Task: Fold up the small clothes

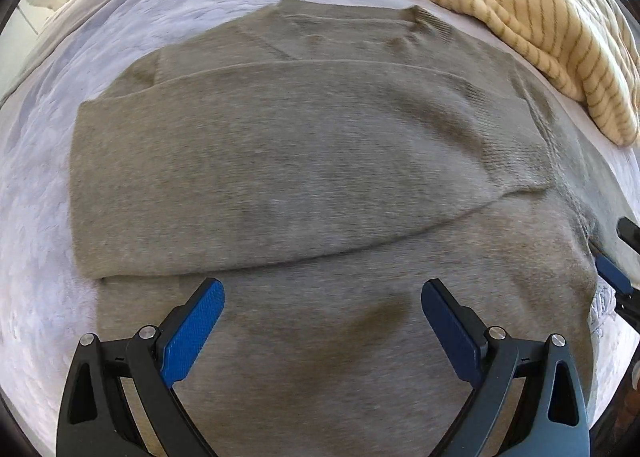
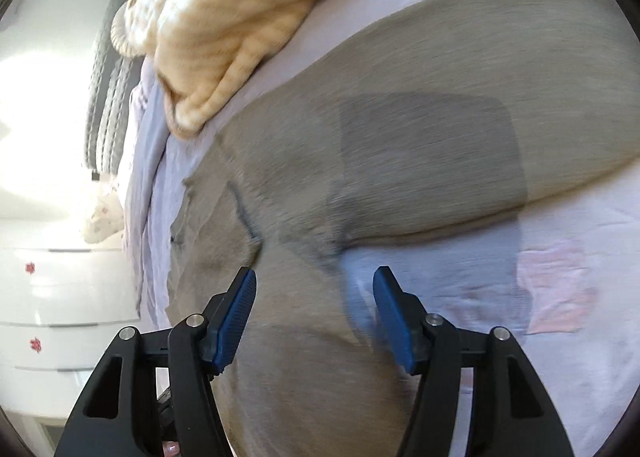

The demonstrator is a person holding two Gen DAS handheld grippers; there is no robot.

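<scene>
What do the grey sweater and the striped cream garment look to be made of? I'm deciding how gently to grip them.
The grey sweater looks like a soft, matte fine knit: faint ribbed rows show near its edge and neckline; wool or cotton blend, hard to say. The striped cream garment seems a thicker, fuzzier knit or fleece, its surface plush and its folds bulky.

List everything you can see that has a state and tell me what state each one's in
Grey sweater: lying flat on the bed, one sleeve folded across the body.
Striped cream garment: bunched up beside the sweater, unfolded.
Bedsheet: spread out, lightly wrinkled.
Left gripper: open, empty, over the sweater's lower part.
Right gripper: open, empty, at the sweater's edge.
</scene>
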